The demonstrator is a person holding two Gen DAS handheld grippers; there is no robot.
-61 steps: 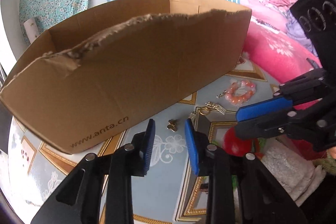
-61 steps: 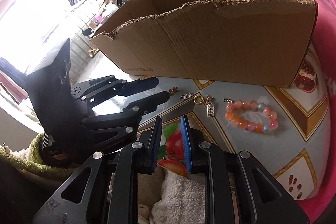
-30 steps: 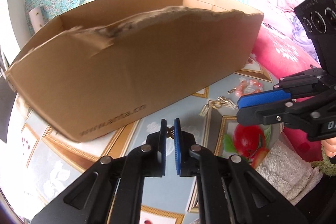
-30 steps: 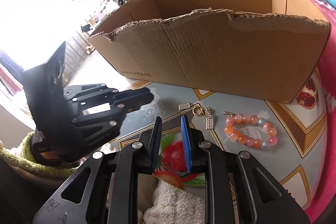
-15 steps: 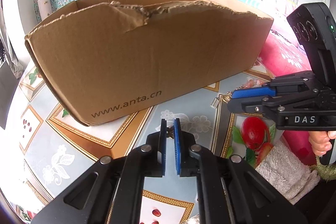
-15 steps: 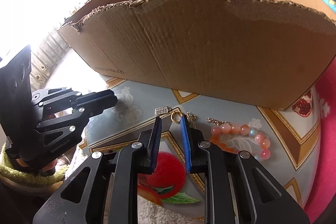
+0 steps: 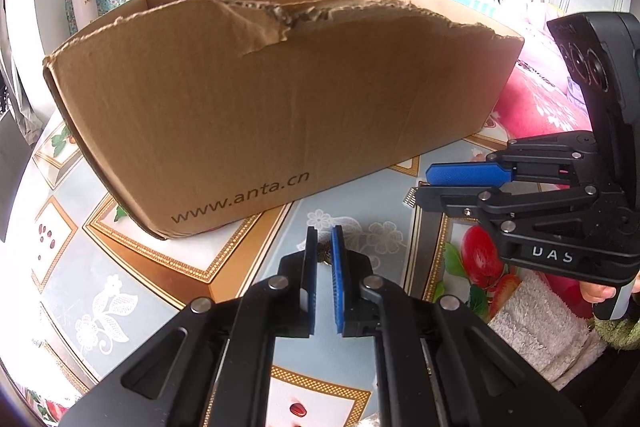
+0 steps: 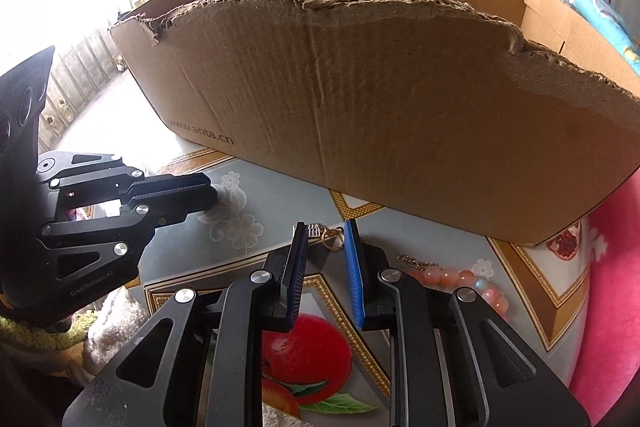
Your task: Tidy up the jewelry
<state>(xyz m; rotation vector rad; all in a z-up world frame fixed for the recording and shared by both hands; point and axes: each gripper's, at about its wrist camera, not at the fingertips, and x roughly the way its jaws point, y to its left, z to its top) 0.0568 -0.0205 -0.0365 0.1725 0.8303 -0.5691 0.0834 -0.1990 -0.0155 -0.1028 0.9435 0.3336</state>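
a corrugated cardboard box [image 7: 280, 99], open-topped with a ragged, torn near wall and "www.anta.cn" printed low on it, stands on the table [image 7: 132, 267]. the table carries a glossy oilcloth printed with gold-bordered panels, white lace flowers and red fruit; a nubbly white towel [image 7: 536, 331] lies at its near edge, by a pink floral quilt [image 7: 536, 103].

the left hand-held gripper [image 7: 324, 255], matte black links with ribbed blue pads, has its jaws nearly pressed together, pinching a small gold-coloured jewelry piece [image 7: 325, 255] above the table, in front of the box; its shape is too hidden to tell. in the right wrist view this gripper [image 8: 200, 195] shows side-on at left.

the right hand-held gripper [image 8: 326, 247] has its jaws spread a little and holds nothing; it is low over the table, near the box wall. between its tips lies a gold ring [image 8: 332, 235] linked to a small ribbed silver charm [image 8: 314, 229], flat on the oilcloth.

just to the right, a bracelet [image 8: 460, 279] of smooth round peach and pale beads with a short metal chain lies on the table, partly hidden behind the right finger.
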